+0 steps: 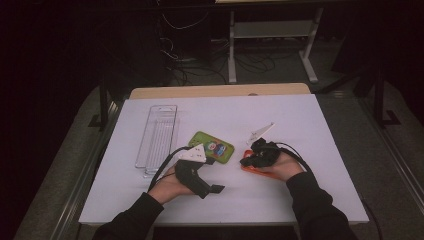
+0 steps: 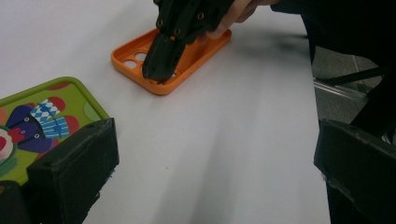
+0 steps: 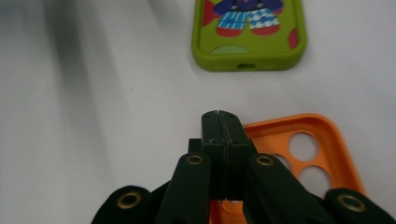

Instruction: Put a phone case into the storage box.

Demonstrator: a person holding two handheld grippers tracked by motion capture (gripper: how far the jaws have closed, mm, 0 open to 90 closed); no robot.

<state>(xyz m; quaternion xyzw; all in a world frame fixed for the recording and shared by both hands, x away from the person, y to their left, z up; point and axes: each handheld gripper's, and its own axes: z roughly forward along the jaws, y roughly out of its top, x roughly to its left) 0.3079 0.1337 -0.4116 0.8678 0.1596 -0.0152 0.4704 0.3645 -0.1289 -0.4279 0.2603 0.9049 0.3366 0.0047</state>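
Near the person's side of the white table point(image 1: 310, 130), the right gripper point(image 3: 222, 122) has its two black jaws pressed flat together with nothing between them. Its tip hangs over the rim of the orange phone case point(image 3: 327, 140), which lies open side up on the table with round camera holes at one corner. In the left gripper view the same closed jaws point down into the orange phone case point(image 2: 205, 49) at the end with the holes, and fingers point(image 2: 229, 18) of the right hand sit just above the case's far edge. Whether the tip touches the case cannot be told.

Just beside it, toward the table's middle, lies a green phone case point(image 3: 250, 32) printed with a cartoon figure, apart from the orange one.

Left of that, the left gripper point(image 1: 217, 189) rests low over the table with its jaws spread wide and empty; its left jaw sits next to the green phone case point(image 2: 42, 121).

Farther out on the left side stands a clear plastic tray point(image 1: 157, 140), well apart from both cases.
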